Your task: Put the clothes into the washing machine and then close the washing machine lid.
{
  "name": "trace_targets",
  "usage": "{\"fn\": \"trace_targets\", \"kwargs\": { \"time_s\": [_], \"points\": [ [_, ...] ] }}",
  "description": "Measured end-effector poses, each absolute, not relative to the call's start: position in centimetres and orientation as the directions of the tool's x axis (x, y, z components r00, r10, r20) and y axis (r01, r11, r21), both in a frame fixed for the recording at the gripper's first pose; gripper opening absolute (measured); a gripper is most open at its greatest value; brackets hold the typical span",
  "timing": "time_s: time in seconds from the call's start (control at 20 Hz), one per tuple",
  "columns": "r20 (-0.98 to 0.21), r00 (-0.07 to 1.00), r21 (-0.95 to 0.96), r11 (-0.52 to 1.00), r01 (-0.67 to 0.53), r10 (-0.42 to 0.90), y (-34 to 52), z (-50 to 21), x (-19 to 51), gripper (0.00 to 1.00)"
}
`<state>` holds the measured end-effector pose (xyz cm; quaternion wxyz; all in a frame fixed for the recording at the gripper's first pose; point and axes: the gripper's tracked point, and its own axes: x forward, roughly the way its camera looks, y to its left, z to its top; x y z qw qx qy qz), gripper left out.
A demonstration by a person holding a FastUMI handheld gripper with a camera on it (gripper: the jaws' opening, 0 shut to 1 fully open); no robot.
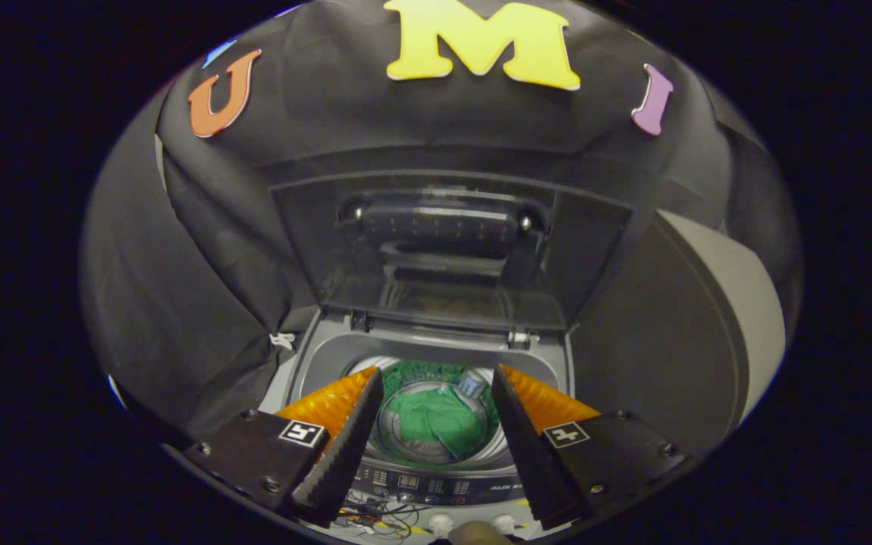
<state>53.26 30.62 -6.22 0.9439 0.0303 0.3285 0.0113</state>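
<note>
Hovering over the washing machine (315,363), gripper (436,375) fingers apart, holding nothing; green clothes (440,420) lie in the drum, lid (443,250) upright beyond.

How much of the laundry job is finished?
Done: the green cloth already lies down inside the washing machine's drum. In hand: nothing; the gripper is open and empty, its fingers spread above the drum with the cloth seen between them. Left: the lid stands upright behind the drum and needs closing.
</note>
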Motion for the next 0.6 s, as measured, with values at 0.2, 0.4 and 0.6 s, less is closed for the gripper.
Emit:
{"fn": "trace_targets", "kwargs": {
  "time_s": [0.2, 0.4, 0.6],
  "points": [
    [-0.564, 0.825, 0.056, 0.998, -0.002, 0.033, 30.5, -2.4, 54.5, 0.9],
    [-0.512, 0.859, 0.06, 0.998, 0.017, 0.016, 30.1, 1.0, 56.6, 0.9],
    [-0.47, 0.883, 0.08, 0.996, 0.036, 0.006, 29.9, 4.2, 59.7, 0.91]
  ]
}}
